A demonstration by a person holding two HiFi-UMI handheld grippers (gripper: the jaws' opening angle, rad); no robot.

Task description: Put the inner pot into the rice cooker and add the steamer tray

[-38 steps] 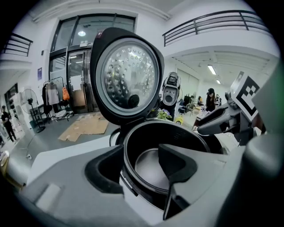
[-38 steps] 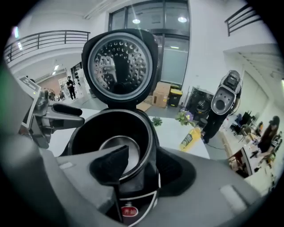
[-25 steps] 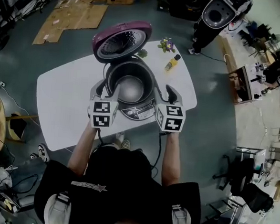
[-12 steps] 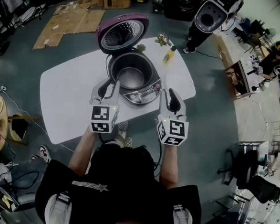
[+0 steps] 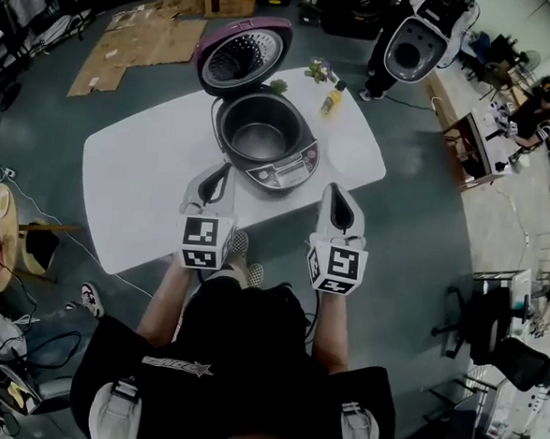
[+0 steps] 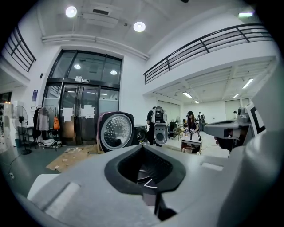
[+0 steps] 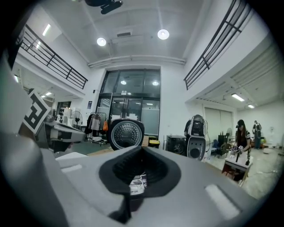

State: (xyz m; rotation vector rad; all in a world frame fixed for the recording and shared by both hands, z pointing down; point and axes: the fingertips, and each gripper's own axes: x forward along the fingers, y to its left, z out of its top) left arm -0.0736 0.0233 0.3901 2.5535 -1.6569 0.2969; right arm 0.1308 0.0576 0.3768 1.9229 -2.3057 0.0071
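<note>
The rice cooker [image 5: 277, 160] stands on the white table [image 5: 136, 185] with its purple lid [image 5: 241, 54] swung open. The metal inner pot [image 5: 258, 133] sits inside it. My left gripper [image 5: 216, 174] hangs over the table's near edge, short of the cooker, shut and empty. Level with it, my right gripper [image 5: 335, 194] is also shut on nothing. The left gripper view shows the lid [image 6: 116, 131] beyond the closed jaws. In the right gripper view the lid [image 7: 126, 134] and the cooker's control panel [image 7: 137, 184] lie ahead. I see no steamer tray.
A yellow bottle [image 5: 333, 98] and a small bunch of flowers [image 5: 320, 73] stand on the table behind the cooker. Flattened cardboard [image 5: 138, 35] lies on the floor beyond. A white and black machine [image 5: 419, 36] stands at the back right.
Both grippers have drawn back from the cooker's sides toward the person, and their jaws have closed. The cooker and pot stayed put.
</note>
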